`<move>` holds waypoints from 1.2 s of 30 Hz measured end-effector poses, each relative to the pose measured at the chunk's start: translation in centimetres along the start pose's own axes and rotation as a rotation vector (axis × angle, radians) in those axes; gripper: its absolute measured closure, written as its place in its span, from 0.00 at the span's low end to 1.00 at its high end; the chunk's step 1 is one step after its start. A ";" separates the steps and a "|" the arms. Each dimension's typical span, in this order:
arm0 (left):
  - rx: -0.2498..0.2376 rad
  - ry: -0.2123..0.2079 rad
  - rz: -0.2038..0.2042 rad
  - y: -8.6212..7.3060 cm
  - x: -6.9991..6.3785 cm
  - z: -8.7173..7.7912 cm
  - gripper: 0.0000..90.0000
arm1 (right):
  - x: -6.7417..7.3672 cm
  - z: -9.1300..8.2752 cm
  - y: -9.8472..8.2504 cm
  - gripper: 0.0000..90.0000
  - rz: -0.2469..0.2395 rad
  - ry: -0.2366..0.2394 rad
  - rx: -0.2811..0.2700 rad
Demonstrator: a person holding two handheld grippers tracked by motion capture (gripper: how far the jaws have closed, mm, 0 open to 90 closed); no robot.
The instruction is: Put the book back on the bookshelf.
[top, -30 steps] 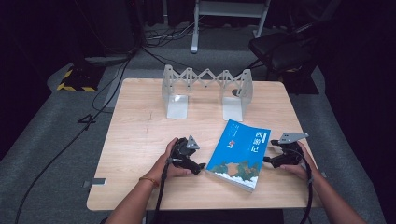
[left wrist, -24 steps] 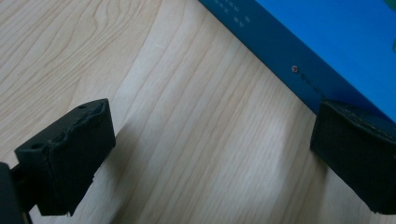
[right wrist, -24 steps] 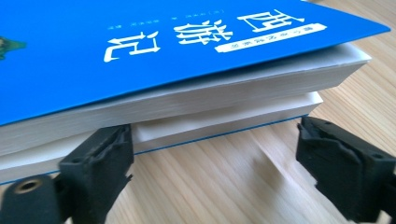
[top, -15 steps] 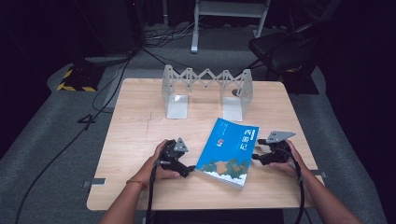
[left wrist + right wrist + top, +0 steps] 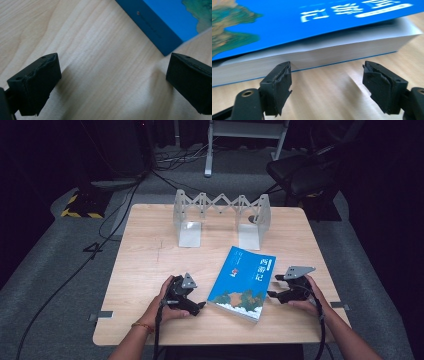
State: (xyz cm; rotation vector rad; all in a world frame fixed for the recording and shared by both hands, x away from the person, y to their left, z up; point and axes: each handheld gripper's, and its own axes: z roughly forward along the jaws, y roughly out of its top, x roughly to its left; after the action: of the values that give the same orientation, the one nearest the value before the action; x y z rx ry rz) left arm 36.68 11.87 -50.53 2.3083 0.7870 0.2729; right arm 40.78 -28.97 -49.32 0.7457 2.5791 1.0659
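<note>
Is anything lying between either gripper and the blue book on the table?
Nothing visible. Bare wood separates the open left gripper from the spine of the blue book, and the open right gripper faces the page edge with just bare table between.

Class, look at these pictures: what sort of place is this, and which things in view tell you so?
Probably a lab or studio set up for recording. A lone wooden table stands on grey carpet in a dark room, cables trail across the floor, and a stand with yellow-black hazard tape stands beside it.
</note>
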 end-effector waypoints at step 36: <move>-0.004 -0.059 0.106 1.5 -3.8 -1.1 0.19 | 1.2 -1.2 1.9 0.28 -0.023 -0.009 -0.046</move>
State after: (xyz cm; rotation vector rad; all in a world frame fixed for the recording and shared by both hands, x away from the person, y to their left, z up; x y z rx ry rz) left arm 33.92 9.33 -48.66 2.3469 0.6352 0.2523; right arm 39.99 -27.87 -47.22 0.7069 2.5411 1.1083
